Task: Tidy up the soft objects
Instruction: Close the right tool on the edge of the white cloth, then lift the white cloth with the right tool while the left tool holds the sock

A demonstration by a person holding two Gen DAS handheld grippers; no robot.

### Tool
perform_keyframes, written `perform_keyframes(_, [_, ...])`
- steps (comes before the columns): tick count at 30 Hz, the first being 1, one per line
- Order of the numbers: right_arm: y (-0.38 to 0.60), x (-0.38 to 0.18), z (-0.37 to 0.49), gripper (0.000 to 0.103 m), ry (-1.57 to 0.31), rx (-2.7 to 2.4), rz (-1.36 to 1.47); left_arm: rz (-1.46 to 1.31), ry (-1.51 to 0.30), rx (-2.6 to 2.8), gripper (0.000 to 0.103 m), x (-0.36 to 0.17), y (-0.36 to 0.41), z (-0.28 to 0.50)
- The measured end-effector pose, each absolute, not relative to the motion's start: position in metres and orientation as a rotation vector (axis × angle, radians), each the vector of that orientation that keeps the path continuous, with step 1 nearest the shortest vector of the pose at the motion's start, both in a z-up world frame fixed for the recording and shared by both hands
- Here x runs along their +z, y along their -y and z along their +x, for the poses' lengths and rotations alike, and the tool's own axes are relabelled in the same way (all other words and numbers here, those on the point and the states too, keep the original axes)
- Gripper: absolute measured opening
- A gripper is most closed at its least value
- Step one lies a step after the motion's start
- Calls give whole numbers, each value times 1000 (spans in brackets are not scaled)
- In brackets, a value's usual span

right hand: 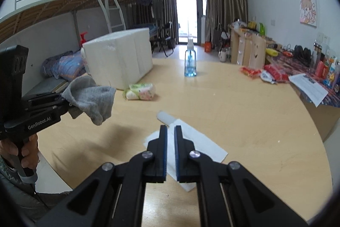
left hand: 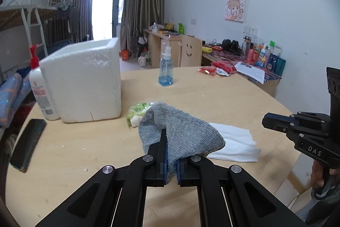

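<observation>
Two grippers: left gripper (left hand: 171,154) was clenched on the grey sock (left hand: 180,131); right gripper (right hand: 170,150) had its jaws drawn nearly together with nothing visibly pinched between them.
Sock's place: lifted clear of the tabletop (right hand: 244,112), hanging near the foam box (right hand: 121,61), on the side of the box that faced the person.
Step in hand, as I judged it: carrying the sock toward the foam box to drop it in.
Doing it well: the grip sat on a bunched fold, so most of the cloth drooped; the carry probably called for height enough that the hanging toe cleared the box's rim before letting go over the opening.
Risk: a low pass could have dragged the sock against the box wall or nudged the tissue packs (right hand: 140,92) that lay just beside the box.
White cloth: one (right hand: 195,142), flat on the tabletop, well apart from the box and beneath the right gripper; likely the next soft thing.
Socks: one.
Tissue packs: a small green-and-pink bundle; how many I could not tell.
Foam boxes: one, open-topped.
Bottles: one blue spray bottle (right hand: 190,59) beyond the box; one red-pump lotion bottle (left hand: 40,86) touching or just beside it.
</observation>
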State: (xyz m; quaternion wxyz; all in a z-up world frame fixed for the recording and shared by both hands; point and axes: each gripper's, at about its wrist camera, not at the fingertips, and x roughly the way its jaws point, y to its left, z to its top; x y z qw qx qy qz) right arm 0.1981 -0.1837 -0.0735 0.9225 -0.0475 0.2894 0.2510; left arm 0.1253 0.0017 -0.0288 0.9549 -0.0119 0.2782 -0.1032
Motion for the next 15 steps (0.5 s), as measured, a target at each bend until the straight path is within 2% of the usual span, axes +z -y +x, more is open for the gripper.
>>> perform_keyframes(5, [179, -80, 198, 10, -592, 524, -141, -17, -549, -200, 6, -25, -2, 116])
perform_keyframes(6, [178, -83, 201, 21, -603, 532, -146, -17, -548, -196, 6, -25, -2, 115])
perform_keyframes(7, [177, -87, 204, 38, -615, 536, -154, -16, -548, -195, 6, -24, 0, 115])
perform_keyframes(8, [175, -90, 204, 47, -620, 534, -166, -13, -550, -193, 6, -25, 0, 115])
perform_keyframes(9, [175, -93, 205, 63, -620, 534, -172, -13, -551, -189, 6, -25, -1, 115])
perform_keyframes(10, [175, -95, 206, 66, -618, 530, -174, -14, -552, -187, 6, -25, -1, 115])
perform_keyframes(15, [177, -108, 215, 67, -645, 532, -167, -16, -557, -181, 6, -25, 1, 117])
